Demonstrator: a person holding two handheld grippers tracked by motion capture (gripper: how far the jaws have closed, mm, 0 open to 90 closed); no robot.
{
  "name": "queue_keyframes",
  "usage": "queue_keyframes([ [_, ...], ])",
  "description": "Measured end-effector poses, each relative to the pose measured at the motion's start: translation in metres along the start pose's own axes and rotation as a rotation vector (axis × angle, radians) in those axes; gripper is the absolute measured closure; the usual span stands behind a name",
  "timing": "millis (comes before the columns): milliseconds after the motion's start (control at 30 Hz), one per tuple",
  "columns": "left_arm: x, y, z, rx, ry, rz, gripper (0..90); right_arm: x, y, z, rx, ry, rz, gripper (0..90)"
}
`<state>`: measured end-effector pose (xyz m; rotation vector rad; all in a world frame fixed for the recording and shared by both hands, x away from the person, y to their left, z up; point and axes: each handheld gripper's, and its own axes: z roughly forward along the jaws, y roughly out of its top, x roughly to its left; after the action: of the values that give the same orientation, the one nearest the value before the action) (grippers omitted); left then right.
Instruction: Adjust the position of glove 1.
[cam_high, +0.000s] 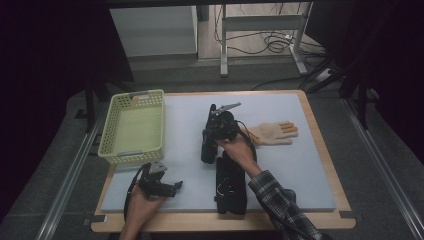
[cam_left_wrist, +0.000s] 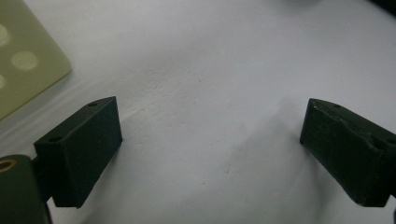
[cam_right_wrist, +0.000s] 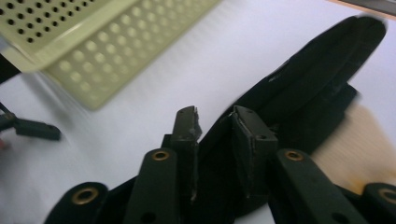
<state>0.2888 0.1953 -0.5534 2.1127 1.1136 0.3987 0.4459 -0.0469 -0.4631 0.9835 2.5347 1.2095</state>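
Black fabric, my dark glove (cam_right_wrist: 299, 88), lies right under my right tongs (cam_right_wrist: 215, 122) in the right gripper view, stretching away from the jaws toward the far corner of the white pad. Those jaws stand a little apart, with a fold of the glove in the gap between them; I cannot tell whether the pads press on it. From the high view, the black glove (cam_high: 231, 185) lies flat at the near edge of the pad, just beside my right forearm, and my right tongs (cam_high: 207, 150) point down at its upper end. Close to that hand, farther out on the pad, rests a tan glove (cam_high: 272, 133) with orange fingertips, palm flat. My left tongs (cam_left_wrist: 210, 140) sit low over bare white pad (cam_left_wrist: 210, 56), jaws wide apart with nothing between them; from above they lie at the near left corner (cam_high: 167, 187), well apart from both gloves. Beyond them stands a pale yellow-green perforated basket (cam_high: 134, 127) at the left side of the counter (cam_high: 320, 135).
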Motion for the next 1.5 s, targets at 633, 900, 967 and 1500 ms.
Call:
queue_keyframes([
  [633,0.000,0.000,0.000,0.003,-0.001,0.004,5.9,-0.016,-0.014,0.067,0.115,-0.040,-0.230,40.3],
  [900,0.000,0.000,0.000,0.004,-0.001,0.004,5.9,-0.004,-0.016,0.071,0.146,-0.050,-0.222,84.5],
  [967,0.000,0.000,0.000,0.004,0.000,0.004,5.9,-0.003,-0.015,0.069,0.153,-0.055,-0.225,86.4],
  [1500,0.000,0.000,0.000,0.003,-0.001,0.004,5.9,0.017,-0.003,-0.012,0.043,0.010,-0.239,86.7],
])
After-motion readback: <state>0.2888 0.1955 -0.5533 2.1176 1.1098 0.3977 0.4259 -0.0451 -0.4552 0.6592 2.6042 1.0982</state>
